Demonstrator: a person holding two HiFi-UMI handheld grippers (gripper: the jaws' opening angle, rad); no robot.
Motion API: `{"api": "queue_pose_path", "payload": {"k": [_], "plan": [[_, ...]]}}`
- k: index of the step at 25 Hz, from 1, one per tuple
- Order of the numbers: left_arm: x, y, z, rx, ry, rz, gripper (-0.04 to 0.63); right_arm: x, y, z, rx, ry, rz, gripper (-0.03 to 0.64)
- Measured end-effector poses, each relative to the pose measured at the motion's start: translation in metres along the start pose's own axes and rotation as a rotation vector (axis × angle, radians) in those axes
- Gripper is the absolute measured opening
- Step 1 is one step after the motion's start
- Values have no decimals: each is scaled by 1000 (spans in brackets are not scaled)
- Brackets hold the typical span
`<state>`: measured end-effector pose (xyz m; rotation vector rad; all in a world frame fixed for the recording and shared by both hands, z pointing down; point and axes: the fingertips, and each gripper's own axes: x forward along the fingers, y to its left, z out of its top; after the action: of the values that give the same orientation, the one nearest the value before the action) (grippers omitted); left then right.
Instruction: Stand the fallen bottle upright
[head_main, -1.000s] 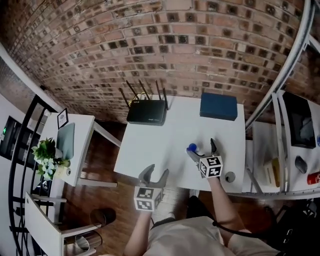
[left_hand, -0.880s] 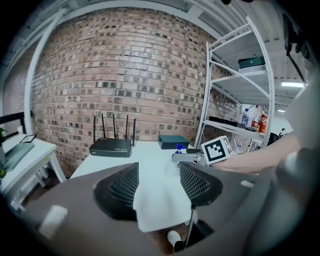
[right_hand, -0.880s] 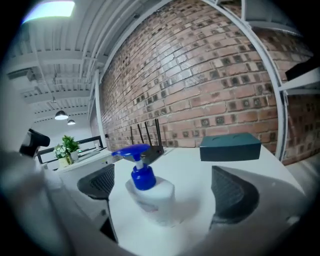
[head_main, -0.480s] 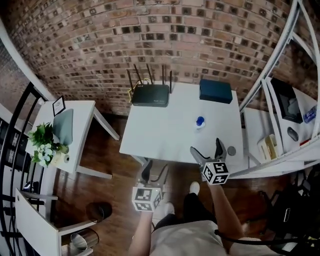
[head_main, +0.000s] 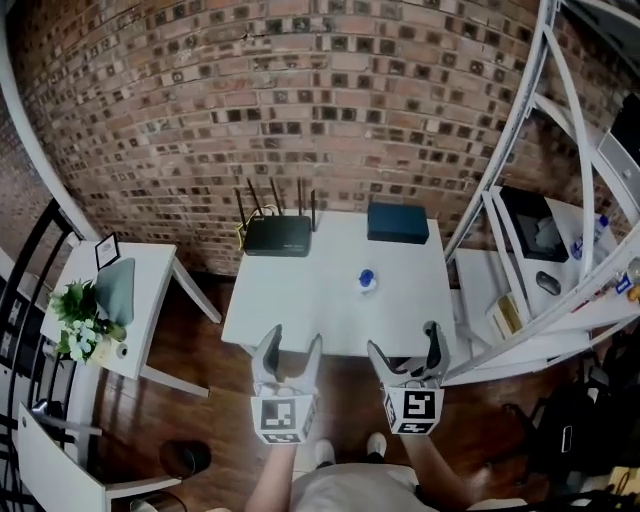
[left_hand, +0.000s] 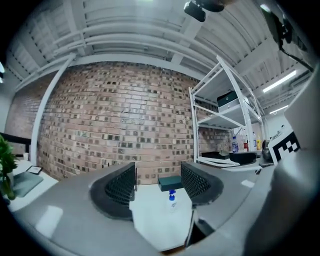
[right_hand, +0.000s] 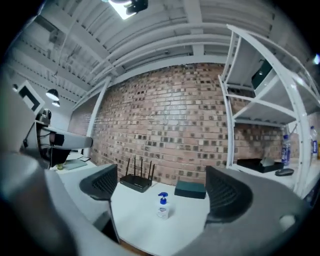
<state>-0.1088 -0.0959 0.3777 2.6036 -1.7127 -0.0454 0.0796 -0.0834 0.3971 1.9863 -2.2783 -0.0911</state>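
A small clear bottle with a blue pump top (head_main: 366, 281) stands upright on the white table (head_main: 300, 300), right of its middle. It also shows standing in the left gripper view (left_hand: 171, 198) and in the right gripper view (right_hand: 162, 206). Both grippers hang off the table's near edge, well short of the bottle and pointing level at it. My left gripper (head_main: 291, 344) is open and empty (left_hand: 157, 185). My right gripper (head_main: 404, 342) is open too, its jaws closing a little with nothing between them (right_hand: 162, 192).
A black router with antennas (head_main: 277, 234) and a dark blue box (head_main: 398, 222) sit at the table's far edge against the brick wall. A white shelf rack (head_main: 540, 250) stands to the right. A side table with a plant (head_main: 85, 320) is at the left.
Both grippers have drawn back from the table toward the person and risen. The right gripper, earlier beside the bottle, is now well clear of it. The bottle stays upright.
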Motion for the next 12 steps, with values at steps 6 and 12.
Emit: {"api": "queue_pose_path", "payload": {"k": [6, 12], "plan": [[28, -33, -15, 4, 35, -26, 296, 1, -51, 4, 37, -12, -58, 448], [43, -57, -15, 39, 42, -23, 316, 5, -78, 6, 47, -29, -52, 448]]}}
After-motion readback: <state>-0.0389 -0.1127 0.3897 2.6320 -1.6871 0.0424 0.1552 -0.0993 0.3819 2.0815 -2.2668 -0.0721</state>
